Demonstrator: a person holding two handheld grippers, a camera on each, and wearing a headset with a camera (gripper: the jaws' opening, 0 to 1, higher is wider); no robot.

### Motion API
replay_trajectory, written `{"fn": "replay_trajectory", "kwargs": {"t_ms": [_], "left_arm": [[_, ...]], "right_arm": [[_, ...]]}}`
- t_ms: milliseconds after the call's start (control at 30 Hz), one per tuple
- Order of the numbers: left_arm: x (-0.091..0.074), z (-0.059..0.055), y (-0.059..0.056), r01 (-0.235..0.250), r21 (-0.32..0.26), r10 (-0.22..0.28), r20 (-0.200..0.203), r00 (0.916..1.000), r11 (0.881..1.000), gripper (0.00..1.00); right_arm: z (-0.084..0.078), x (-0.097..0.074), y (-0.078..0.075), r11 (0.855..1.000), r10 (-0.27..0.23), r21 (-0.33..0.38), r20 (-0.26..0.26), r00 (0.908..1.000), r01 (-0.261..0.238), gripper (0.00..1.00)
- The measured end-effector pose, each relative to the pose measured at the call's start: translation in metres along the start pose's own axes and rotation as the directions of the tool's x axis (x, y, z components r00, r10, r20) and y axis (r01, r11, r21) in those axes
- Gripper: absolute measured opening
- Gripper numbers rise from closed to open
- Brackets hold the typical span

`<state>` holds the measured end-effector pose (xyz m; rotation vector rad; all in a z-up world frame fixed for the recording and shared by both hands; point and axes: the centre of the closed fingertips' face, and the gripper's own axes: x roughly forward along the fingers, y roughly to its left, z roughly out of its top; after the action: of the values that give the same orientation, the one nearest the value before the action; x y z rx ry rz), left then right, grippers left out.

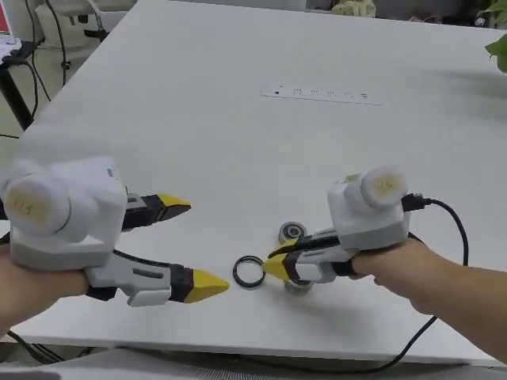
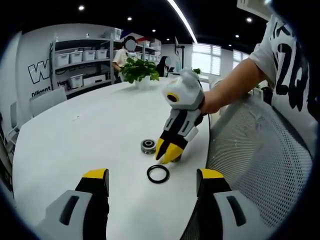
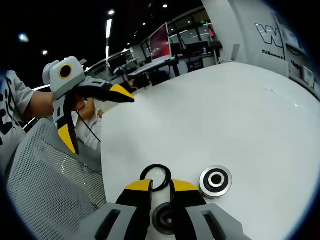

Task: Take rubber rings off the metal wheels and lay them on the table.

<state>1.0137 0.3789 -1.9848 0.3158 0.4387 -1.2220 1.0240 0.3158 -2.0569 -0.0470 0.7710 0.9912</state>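
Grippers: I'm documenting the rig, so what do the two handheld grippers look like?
The left gripper and right gripper share white-grey bodies and black jaws with pointed yellow tips. A black cable trails from the right one. The person wears a white short-sleeved shirt with black lettering.

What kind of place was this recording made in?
Probably an indoor office-style lab or workshop: a large white table, shelves holding storage boxes, a potted plant and a mesh chair, all under ceiling spotlights.
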Motion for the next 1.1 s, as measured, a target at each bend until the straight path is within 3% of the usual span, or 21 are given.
{"fn": "replay_trajectory", "kwargs": {"t_ms": [233, 567, 800, 1100], "left_arm": [[-0.002, 0.007, -0.002, 0.002, 0.003, -0.002, 0.008, 1.0000, 1.000, 0.70], [-0.010, 0.026, 0.003, -0.016, -0.001, 0.016, 0.037, 0.9992, 1.000, 0.71], [-0.014, 0.033, 0.004, -0.020, 0.000, 0.020, 0.042, 0.9989, 1.000, 0.71], [-0.018, 0.040, 0.002, -0.035, -0.008, 0.035, 0.058, 0.9977, 0.999, 0.73]], "right_arm": [[0.015, -0.019, 0.003, 0.998, -0.018, -0.055, 0.046, 0.9988, 0.021, 0.18], [0.033, -0.055, 0.005, 0.993, -0.047, -0.097, 0.141, 0.9889, 0.061, 0.28], [0.035, -0.080, 0.000, 0.988, -0.082, -0.111, 0.180, 0.9803, 0.103, 0.37], [0.031, -0.109, 0.008, 0.977, -0.116, -0.156, 0.195, 0.9740, 0.148, 0.51]]}}
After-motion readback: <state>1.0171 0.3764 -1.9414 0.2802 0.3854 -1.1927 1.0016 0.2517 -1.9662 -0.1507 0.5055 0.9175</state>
